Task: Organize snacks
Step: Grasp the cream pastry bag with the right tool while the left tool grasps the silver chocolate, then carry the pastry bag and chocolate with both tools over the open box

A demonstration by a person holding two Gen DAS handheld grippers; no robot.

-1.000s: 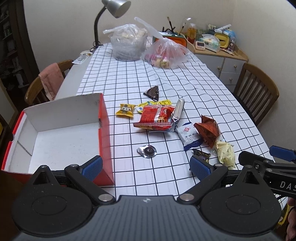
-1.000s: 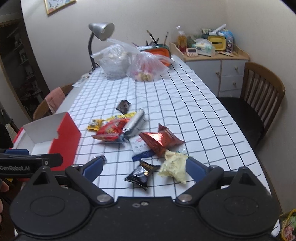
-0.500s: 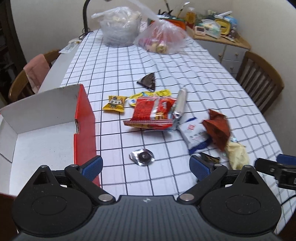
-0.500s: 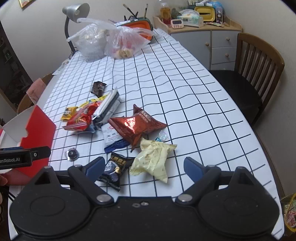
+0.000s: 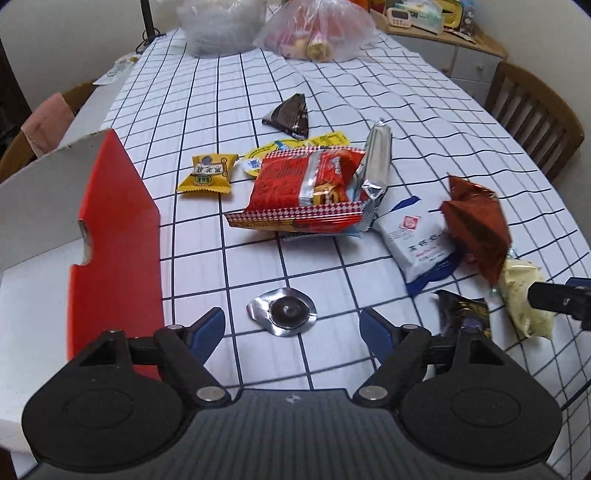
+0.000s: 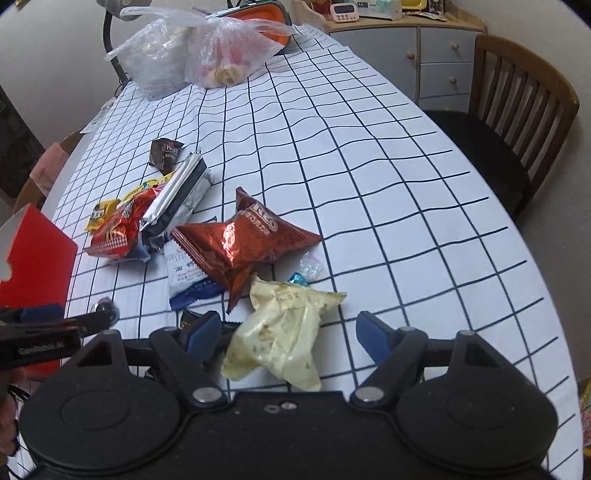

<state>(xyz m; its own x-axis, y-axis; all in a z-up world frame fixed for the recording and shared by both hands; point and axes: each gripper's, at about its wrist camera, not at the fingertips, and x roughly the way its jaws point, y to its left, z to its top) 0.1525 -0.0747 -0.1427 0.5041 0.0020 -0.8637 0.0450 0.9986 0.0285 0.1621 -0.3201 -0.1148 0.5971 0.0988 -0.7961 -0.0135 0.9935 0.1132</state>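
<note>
Fingers (image 5: 207,328) of both grippers, just closing yet still apart, flank foil disc (image 5: 284,312) and pale packet (image 6: 280,332)

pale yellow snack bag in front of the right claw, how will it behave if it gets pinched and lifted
The pale yellow snack bag looks crumpled and puffy, so it will probably squash and flop rather than stay stiff. Probably light for its size. Its glossy film may slip.

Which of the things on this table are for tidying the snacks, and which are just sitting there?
For the job:
red box
round foil snack
pale yellow snack bag
shiny red snack bag
red checkered packet
left claw, right claw, both open and closing in

Just lying about:
two plastic bags
lamp stem
wooden chair
</note>
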